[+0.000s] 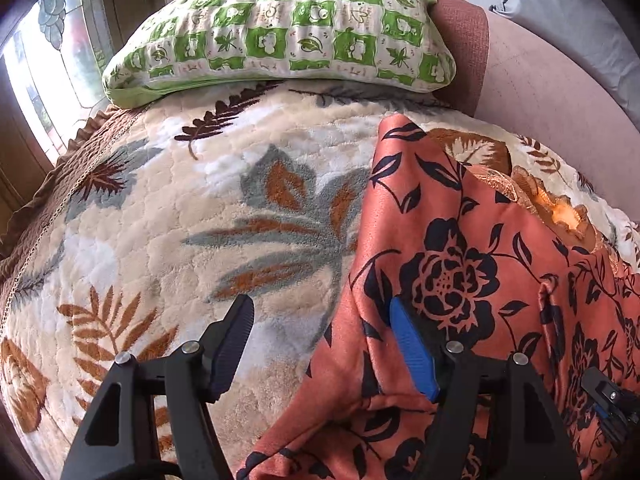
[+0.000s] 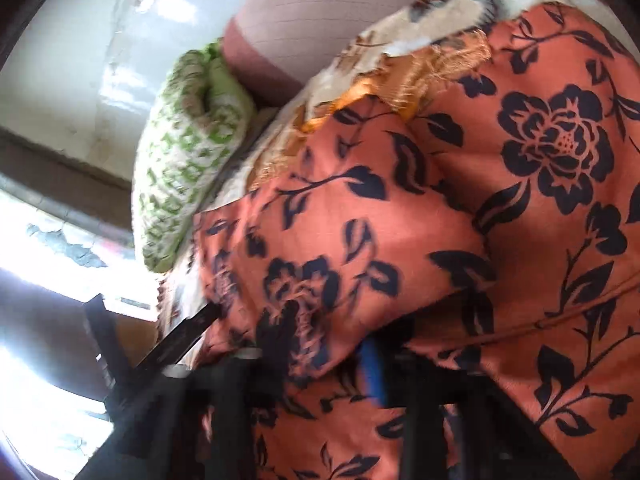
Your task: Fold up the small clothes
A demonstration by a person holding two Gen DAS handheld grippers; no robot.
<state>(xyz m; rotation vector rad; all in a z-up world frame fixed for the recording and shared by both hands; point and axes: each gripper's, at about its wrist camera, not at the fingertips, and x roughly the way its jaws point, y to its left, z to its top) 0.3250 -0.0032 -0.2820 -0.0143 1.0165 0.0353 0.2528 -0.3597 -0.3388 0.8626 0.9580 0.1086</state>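
Folding the orange garment on the bed

Our right gripper [image 2: 320, 344] pinches the garment [image 1: 460, 248] near the bed's [image 1: 168, 208] right edge for folding; our left gripper [image 1: 320, 344] stands open, straddling its hem.

To your left the leaf-print blanket [image 1: 168, 216] lies bare, free to pass over. Ahead the green pillow [image 1: 280, 28] blocks the bed's far end; rightward the orange floral garment [image 1: 472, 240] (bunched) covers it.
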